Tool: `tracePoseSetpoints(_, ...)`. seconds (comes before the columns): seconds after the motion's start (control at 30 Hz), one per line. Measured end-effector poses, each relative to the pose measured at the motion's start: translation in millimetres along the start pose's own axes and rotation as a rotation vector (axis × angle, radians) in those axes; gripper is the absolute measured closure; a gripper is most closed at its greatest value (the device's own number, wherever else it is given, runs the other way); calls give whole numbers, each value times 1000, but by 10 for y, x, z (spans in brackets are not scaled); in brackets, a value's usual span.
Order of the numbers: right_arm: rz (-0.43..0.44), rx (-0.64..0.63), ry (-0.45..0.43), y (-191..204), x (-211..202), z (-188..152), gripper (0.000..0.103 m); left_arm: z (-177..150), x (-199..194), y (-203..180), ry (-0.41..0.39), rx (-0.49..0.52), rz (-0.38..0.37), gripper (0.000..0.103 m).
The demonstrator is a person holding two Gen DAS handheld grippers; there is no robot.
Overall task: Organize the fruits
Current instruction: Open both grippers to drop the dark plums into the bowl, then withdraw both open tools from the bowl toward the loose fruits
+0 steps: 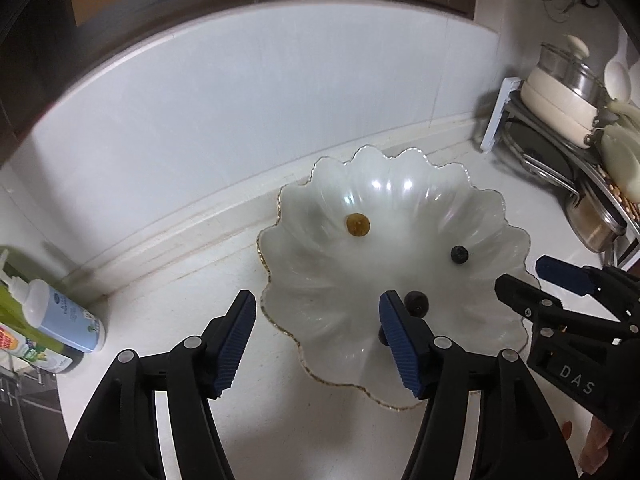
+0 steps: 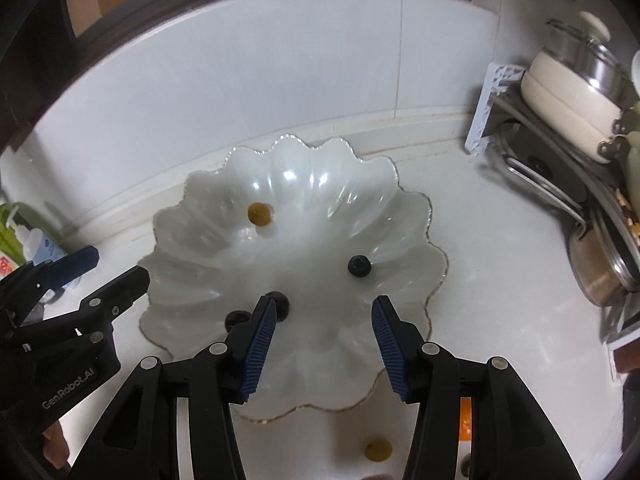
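Currently both claws, left gripper (image 1: 318,340) and right gripper (image 2: 324,346), stand spread and empty over the glass bowl (image 2: 192,188). Risk: round berries (image 2: 359,266) rolling from a loose pinch; grape (image 2: 377,451) outside.

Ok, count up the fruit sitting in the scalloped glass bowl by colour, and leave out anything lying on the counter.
dark berries: 3 (one toward the right, two at the near left)
yellow berry: 1
Total in the bowl: 4
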State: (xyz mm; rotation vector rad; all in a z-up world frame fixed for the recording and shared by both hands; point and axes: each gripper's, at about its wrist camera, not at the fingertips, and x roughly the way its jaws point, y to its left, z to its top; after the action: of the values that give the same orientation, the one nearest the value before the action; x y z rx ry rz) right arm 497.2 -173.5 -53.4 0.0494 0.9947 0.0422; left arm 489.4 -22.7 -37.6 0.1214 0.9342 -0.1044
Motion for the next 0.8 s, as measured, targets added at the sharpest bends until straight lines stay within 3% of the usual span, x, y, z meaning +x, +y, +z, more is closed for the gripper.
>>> tracePoseSetpoints(0.47,-18,9,-137,14,-624,-203,52,-105,-541,-55,-118,13,-38,40)
tracePoseSetpoints(0.8,12,55,-203,-49,-997,-404,52,-205,-950,-157,-202,28,-114,40)
